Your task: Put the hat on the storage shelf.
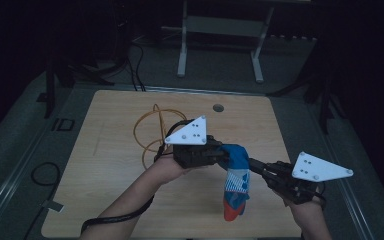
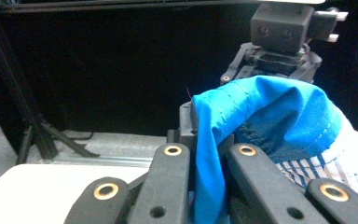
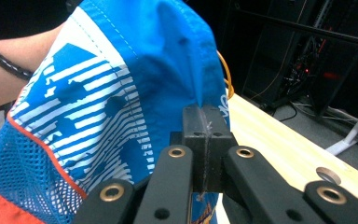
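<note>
A: Where is the blue garment (image 1: 236, 176)?

B: It hangs above the wooden surface (image 1: 110, 165), slung between the two tools. The left hand-held gripper (image 1: 221, 153) is clenched on a fold of its plain blue top edge. In the left gripper view the cloth (image 2: 261, 116) runs down between the closed jaws.

A: And the right hand-held gripper (image 1: 252, 163)?

B: Also clamped on it. In the right gripper view the jaw tips meet on a pinch of the blue fabric (image 3: 121, 93), and the striped print and mesh drop away below.

A: Why hold it from both sides?

B: Probably to spread it. With two grips close together near the top, the rest falls free, so the orange-trimmed lower end dangles toward the surface. Pulling the hands apart would likely open it flat.

A: Anything in the way?

B: An orange cable (image 1: 147, 131) lies looped on the surface behind the left hand (image 1: 167, 167), apart from the garment.
</note>
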A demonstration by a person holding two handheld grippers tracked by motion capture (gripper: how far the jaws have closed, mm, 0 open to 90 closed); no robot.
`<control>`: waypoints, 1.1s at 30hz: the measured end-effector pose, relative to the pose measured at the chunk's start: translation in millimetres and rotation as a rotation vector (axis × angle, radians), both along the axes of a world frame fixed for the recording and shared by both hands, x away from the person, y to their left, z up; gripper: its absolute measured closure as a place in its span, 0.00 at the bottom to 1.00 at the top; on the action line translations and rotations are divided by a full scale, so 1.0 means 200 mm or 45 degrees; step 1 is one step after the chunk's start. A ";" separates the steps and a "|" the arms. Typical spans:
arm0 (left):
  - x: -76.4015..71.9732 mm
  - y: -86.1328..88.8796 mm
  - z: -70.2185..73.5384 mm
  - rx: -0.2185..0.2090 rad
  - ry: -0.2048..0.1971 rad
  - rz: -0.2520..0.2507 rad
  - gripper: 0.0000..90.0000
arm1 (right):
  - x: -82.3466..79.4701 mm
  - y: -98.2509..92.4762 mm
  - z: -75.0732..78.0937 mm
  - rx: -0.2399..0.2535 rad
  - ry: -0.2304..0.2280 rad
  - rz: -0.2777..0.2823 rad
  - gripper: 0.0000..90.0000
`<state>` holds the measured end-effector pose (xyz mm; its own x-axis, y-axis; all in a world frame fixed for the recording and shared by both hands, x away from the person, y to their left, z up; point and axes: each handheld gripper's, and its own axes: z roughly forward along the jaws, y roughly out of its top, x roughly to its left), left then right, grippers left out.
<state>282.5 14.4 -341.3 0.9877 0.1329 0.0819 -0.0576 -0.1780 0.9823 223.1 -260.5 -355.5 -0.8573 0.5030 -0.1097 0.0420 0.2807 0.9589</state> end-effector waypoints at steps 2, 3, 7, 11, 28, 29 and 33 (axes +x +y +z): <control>0.00 0.00 0.00 0.000 0.004 -0.001 0.99 | 0.00 -0.01 0.00 0.007 0.007 0.000 1.00; 0.00 0.01 0.00 0.003 0.005 0.002 0.99 | 0.00 -0.01 0.01 0.005 0.000 -0.011 1.00; 0.00 0.02 0.00 0.009 -0.001 -0.012 0.99 | -0.01 -0.01 0.01 0.000 -0.012 -0.028 1.00; 0.00 0.02 0.00 0.006 0.023 0.009 0.90 | 0.00 -0.01 0.02 0.006 -0.016 -0.037 1.00; -0.03 0.22 0.00 0.092 0.033 0.333 0.51 | 0.04 -0.05 0.10 0.025 -0.021 -0.080 1.00; -0.04 0.24 0.00 0.097 0.026 0.381 0.51 | 0.05 -0.05 0.11 0.028 -0.019 -0.081 1.00; -0.05 0.34 0.00 0.056 0.047 0.514 0.51 | 0.05 -0.06 0.13 0.041 -0.027 -0.090 1.00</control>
